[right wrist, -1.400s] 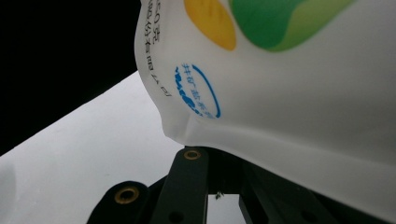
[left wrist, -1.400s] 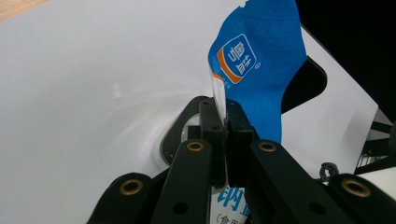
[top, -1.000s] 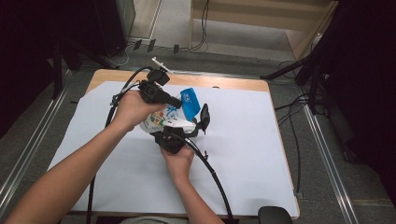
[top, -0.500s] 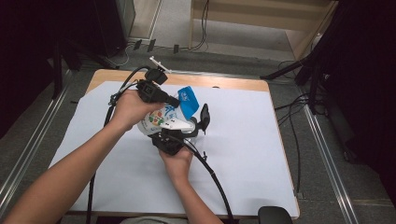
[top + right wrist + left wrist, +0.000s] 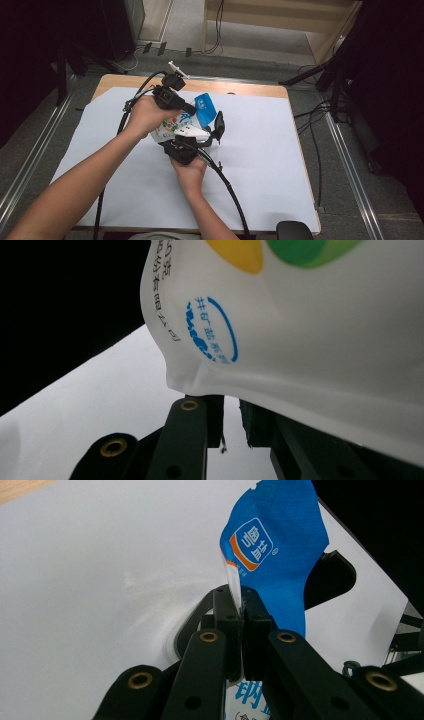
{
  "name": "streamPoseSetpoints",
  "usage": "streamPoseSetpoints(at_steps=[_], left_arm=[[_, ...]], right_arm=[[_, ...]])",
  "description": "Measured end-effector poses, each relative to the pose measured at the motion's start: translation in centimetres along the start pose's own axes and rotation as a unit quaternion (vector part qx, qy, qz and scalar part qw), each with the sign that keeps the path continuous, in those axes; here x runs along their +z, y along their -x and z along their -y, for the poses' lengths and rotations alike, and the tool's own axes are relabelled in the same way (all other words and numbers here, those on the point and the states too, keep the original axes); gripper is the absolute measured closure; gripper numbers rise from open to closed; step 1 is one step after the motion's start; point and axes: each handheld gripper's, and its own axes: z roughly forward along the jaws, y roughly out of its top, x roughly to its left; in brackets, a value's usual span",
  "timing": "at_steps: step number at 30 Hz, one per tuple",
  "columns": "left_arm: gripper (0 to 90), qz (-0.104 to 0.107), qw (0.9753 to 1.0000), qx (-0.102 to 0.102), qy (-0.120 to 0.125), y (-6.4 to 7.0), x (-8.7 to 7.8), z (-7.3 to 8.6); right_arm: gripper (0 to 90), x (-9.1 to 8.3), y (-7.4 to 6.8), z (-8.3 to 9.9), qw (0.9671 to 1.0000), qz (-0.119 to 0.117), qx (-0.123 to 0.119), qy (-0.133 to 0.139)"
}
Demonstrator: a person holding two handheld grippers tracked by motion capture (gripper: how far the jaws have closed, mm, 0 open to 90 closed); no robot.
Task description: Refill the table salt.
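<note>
The jaws of our left gripper (image 5: 239, 611) are pressing together on the thin edge of the pouch (image 5: 272, 545), pinching it just below its blue top with the orange-and-white logo; in the left gripper view the film is standing up between the two black tips. In the high view we are holding that left gripper (image 5: 187, 107) over the far middle of the bench (image 5: 310, 165), with the pouch (image 5: 192, 119) raised off the white sheet between our two hands.

We are bringing the right gripper (image 5: 212, 134) in from the near side, under the pouch's white, printed body. In the right gripper view its jaws are sitting close together with a narrow slit of white sheet showing between the tips, and the pouch (image 5: 325, 325) is bulging over them, its blue round stamp facing the camera. We cannot tell whether those tips are gripping the lower edge of the pouch or only resting beneath it.

Black cables (image 5: 227, 182) are trailing from both grippers toward the near edge of the bench.
</note>
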Motion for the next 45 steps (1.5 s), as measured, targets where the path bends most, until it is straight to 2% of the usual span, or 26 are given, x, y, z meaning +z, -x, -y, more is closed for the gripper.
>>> streamPoseSetpoints(at_steps=[7, 10, 13, 22, 27, 32, 33, 34, 36, 38, 42, 45], left_arm=[[90.0, -0.001, 1.0, 0.003, 0.001, 0.0, -0.8, -0.2], [90.0, 0.005, 1.0, 0.004, 0.004, 0.2, -1.1, -0.1], [90.0, -0.004, 0.9998, 0.018, 0.0, 0.6, -1.1, -0.1], [90.0, -0.01, 0.9999, 0.007, 0.003, 0.0, -1.6, 0.1], [90.0, -0.005, 1.0, 0.003, 0.008, -0.1, -1.5, -0.1], [90.0, -0.01, 0.9999, 0.013, 0.002, 0.4, -0.9, -0.2], [90.0, -0.009, 0.9999, 0.011, 0.002, 0.4, -0.8, -0.3], [90.0, 0.0, 1.0, 0.007, -0.001, 0.3, -0.8, -0.2], [90.0, -0.006, 0.9999, 0.01, -0.004, 0.3, -0.9, -0.2], [90.0, -0.007, 0.9999, 0.009, -0.004, 0.3, -0.9, -0.1], [90.0, -0.005, 0.9999, 0.013, -0.006, 0.3, -0.8, -0.1], [90.0, 0.0, 0.9999, 0.012, -0.004, 0.5, -0.9, -0.1]], right_arm=[[81.7, -0.2, 0.0, 0.0, 1.0, -0.007, -0.001, -0.002], [79.4, 0.0, -0.2, 0.2, 0.9999, -0.009, -0.01, -0.004], [77.6, 0.2, -0.3, 0.4, 0.9999, -0.003, -0.012, -0.009], [74.9, 0.0, -0.4, 0.5, 0.9994, 0.004, -0.026, -0.021], [75.3, 0.0, -0.4, 0.6, 0.9996, -0.003, -0.024, -0.018], [74.9, 0.1, -0.6, 0.6, 0.9992, -0.005, -0.036, -0.019], [71.8, 0.1, -0.7, 0.7, 0.9991, -0.005, -0.036, -0.021], [72.3, 0.1, -0.6, 0.7, 0.9992, -0.004, -0.032, -0.022], [75.0, 0.1, -0.2, 0.8, 0.9995, -0.003, -0.02, -0.025], [76.2, 0.1, -0.1, 0.9, 0.9995, -0.006, -0.018, -0.024], [79.0, 0.0, -0.4, 0.8, 0.9993, -0.01, -0.03, -0.019], [80.5, -0.1, -0.3, 0.7, 0.9994, -0.012, -0.024, -0.019]])
